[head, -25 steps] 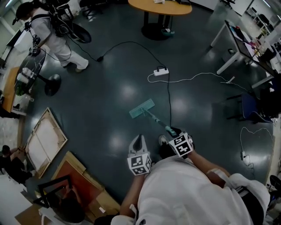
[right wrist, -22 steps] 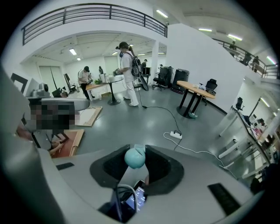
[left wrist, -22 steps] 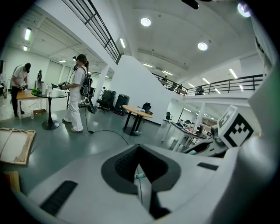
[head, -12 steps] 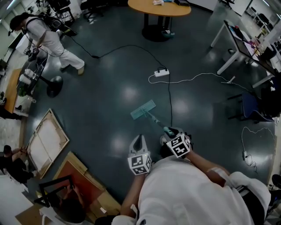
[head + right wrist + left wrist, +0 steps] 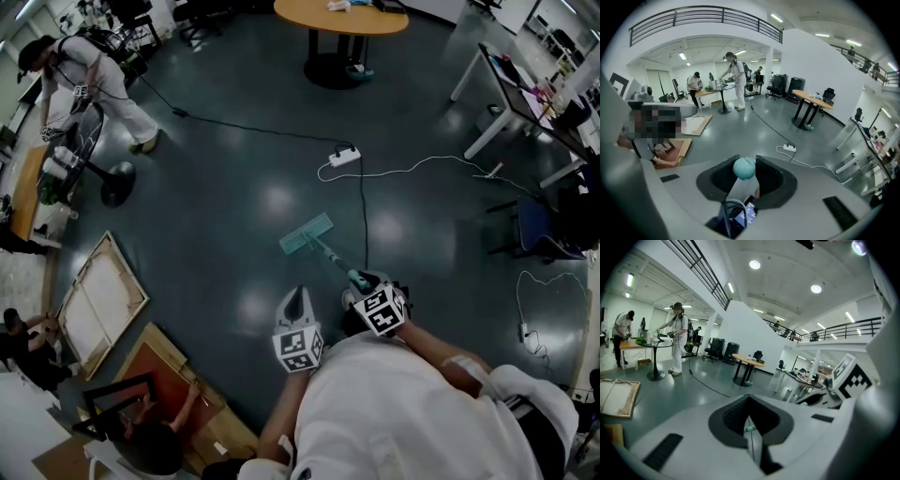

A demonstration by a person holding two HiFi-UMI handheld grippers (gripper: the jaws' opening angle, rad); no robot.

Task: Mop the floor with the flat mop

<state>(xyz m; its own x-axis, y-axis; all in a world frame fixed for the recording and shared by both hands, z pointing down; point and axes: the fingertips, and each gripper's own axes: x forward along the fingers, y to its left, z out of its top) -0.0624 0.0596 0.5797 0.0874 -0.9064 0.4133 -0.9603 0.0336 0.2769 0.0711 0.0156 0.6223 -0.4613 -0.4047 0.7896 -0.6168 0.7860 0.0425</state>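
Note:
The flat mop's teal head (image 5: 306, 234) lies flat on the dark floor ahead of me. Its handle (image 5: 336, 259) slants back to my right gripper (image 5: 369, 285), which is shut on the top of the handle. In the right gripper view the handle's round teal end (image 5: 744, 168) sits between the dark pads of the right gripper (image 5: 744, 176). My left gripper (image 5: 297, 296) hangs beside it to the left, apart from the mop. Its jaws meet at the tip with nothing gripped, as the left gripper view (image 5: 749, 414) shows too.
A white power strip (image 5: 344, 155) with a white cable (image 5: 427, 165) and a black cable (image 5: 253, 129) lies beyond the mop. A round wooden table (image 5: 342, 17) stands behind, with desks and a blue chair (image 5: 532, 228) at right. A canvas frame (image 5: 97, 298), cardboard (image 5: 172, 373) and a crouching person are at left.
The standing person at far left has walked further left and the black cable has pulled straight. The mop and my right gripper shifted slightly; the left gripper stayed put.

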